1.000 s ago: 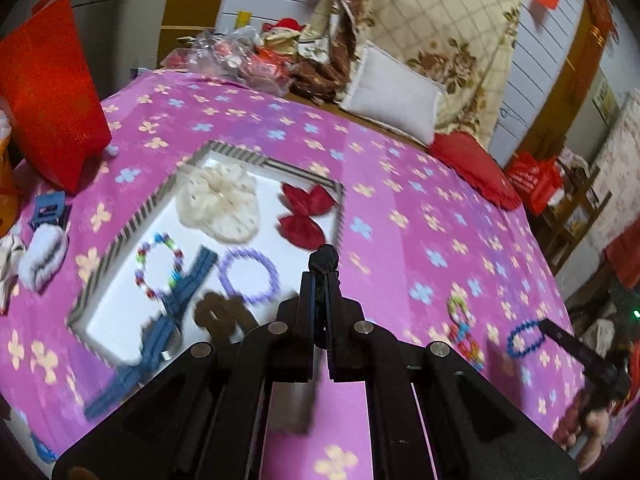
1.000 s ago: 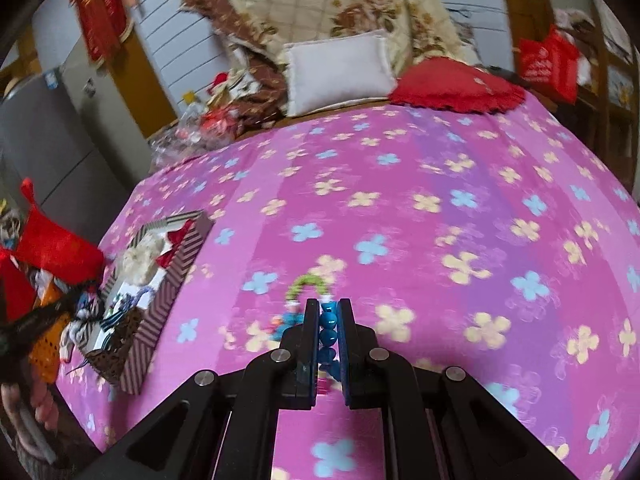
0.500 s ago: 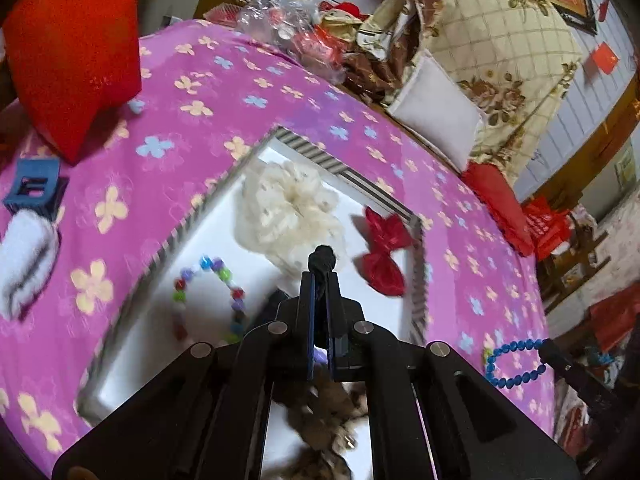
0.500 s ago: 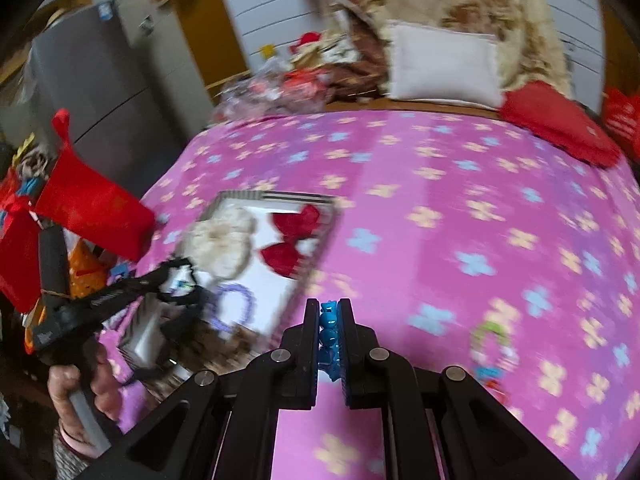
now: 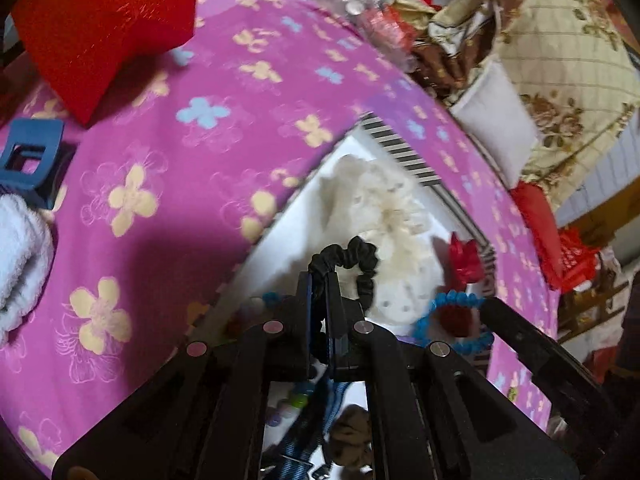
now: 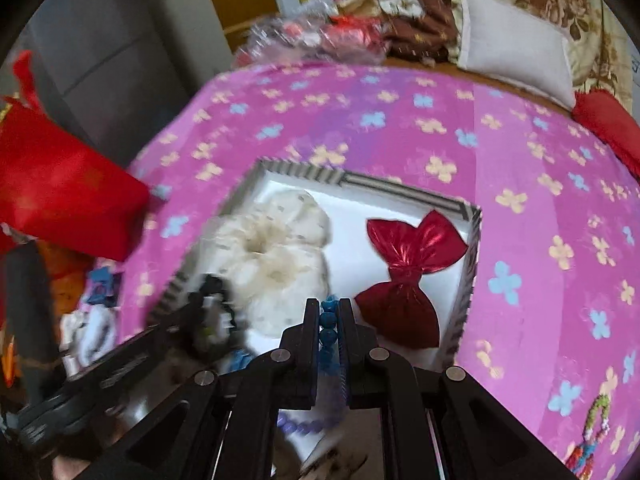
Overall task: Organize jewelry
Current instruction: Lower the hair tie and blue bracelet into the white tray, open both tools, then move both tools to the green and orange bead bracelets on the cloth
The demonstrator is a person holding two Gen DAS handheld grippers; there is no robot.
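Observation:
My left gripper (image 5: 319, 280) is shut on a black scrunchie (image 5: 352, 262) and holds it over the striped-rim white tray (image 5: 400, 148). My right gripper (image 6: 329, 310) is shut on a blue bead bracelet (image 6: 328, 326), also over the tray (image 6: 464, 280); the bracelet shows in the left wrist view (image 5: 452, 320). In the tray lie a cream scrunchie (image 6: 276, 256), a red bow (image 6: 408, 268), a purple bead bracelet (image 6: 300, 426) and a brown scrunchie (image 5: 352, 436).
A red bag (image 5: 104, 20) stands left of the tray. A blue hair claw (image 5: 28, 156) and a white fluffy item (image 5: 20, 248) lie on the pink flowered cloth. A colourful bead bracelet (image 6: 592, 436) lies right of the tray. Pillows (image 6: 516, 40) lie behind.
Both grippers have moved in over the tray, the right one from the cloth on the right with the blue bracelet. The left gripper keeps the black scrunchie.

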